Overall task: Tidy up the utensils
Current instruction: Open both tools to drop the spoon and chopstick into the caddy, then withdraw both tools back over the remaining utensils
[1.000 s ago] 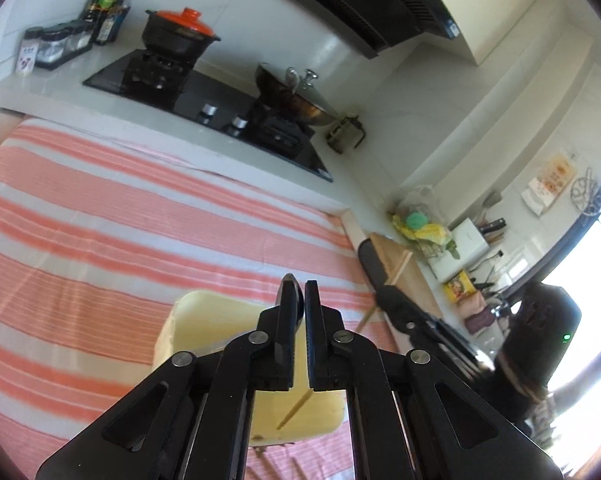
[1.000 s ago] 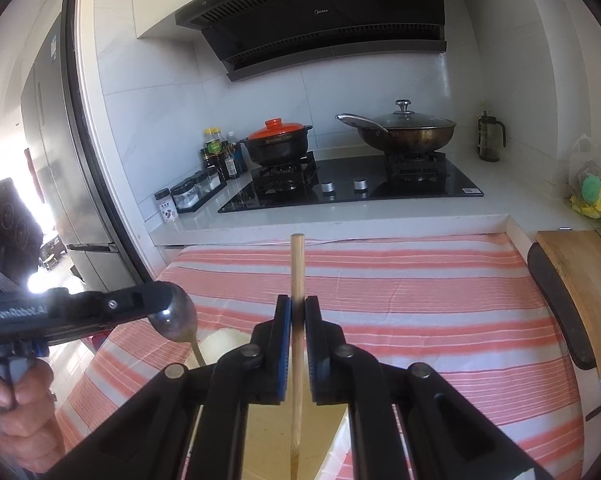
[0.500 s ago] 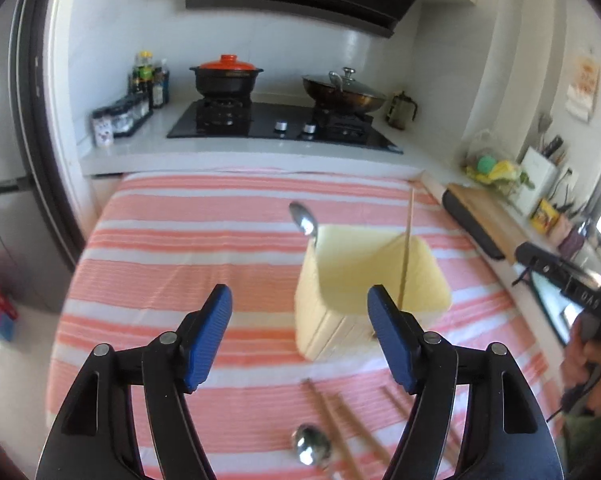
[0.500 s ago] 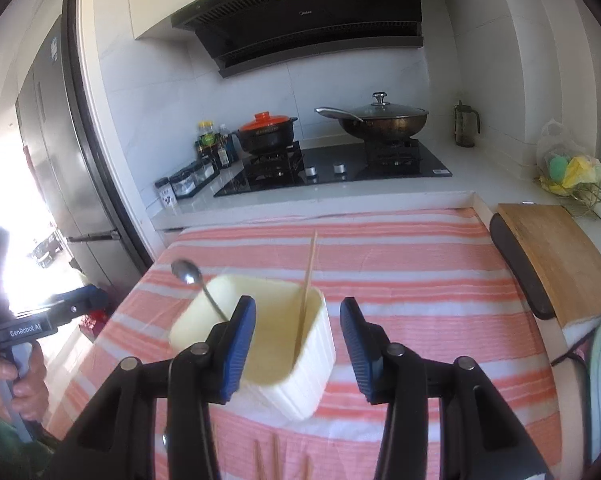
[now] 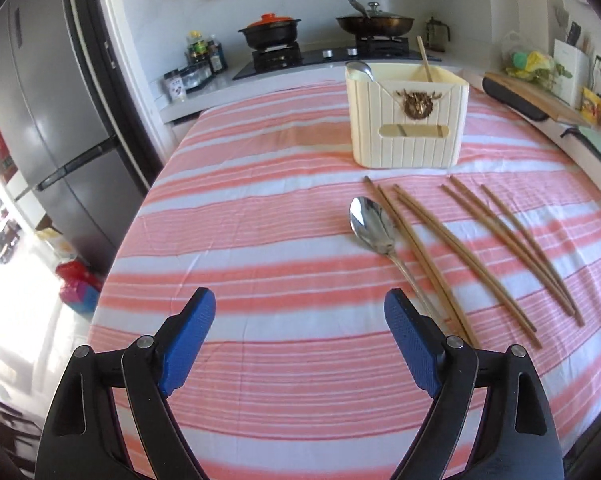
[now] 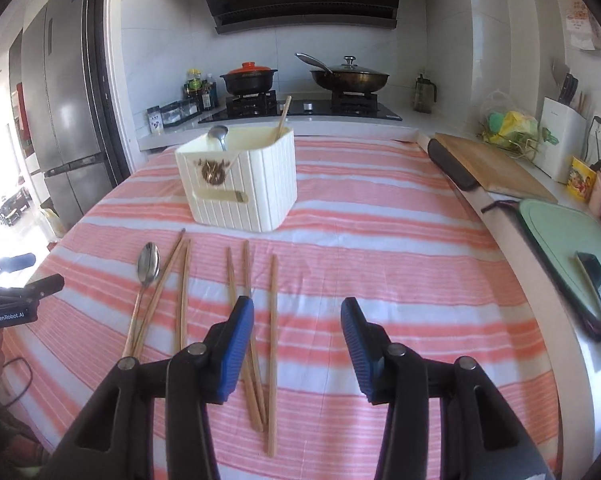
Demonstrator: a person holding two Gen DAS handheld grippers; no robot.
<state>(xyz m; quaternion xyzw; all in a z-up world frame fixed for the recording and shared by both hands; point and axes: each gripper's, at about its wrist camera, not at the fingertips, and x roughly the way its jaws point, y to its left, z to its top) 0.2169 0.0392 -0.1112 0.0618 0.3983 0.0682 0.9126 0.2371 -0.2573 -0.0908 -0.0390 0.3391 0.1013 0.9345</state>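
Observation:
A cream utensil holder (image 5: 408, 128) (image 6: 252, 184) stands on the striped tablecloth. A spoon (image 5: 360, 69) and one chopstick (image 5: 423, 58) lean inside it. In front of it lie a loose metal spoon (image 5: 370, 224) (image 6: 148, 262) and several wooden chopsticks (image 5: 464, 260) (image 6: 273, 340). My left gripper (image 5: 298, 294) hovers over bare cloth to the left of the spoon's handle; its jaws are opening and nothing is between them. My right gripper (image 6: 297, 301) is open above the near ends of the chopsticks, its left pad just over them, gripping nothing.
A stove with a black pot (image 6: 249, 78) and a lidded wok (image 6: 348, 76) is behind the table. A wooden cutting board (image 6: 492, 168) and a green board (image 6: 568, 240) line the right counter. A fridge (image 5: 60, 120) stands at the left.
Both grippers let go: the spoon and the chopstick now rest in the holder. Both hands pulled back and sank towards the table's near side, jaws spread.

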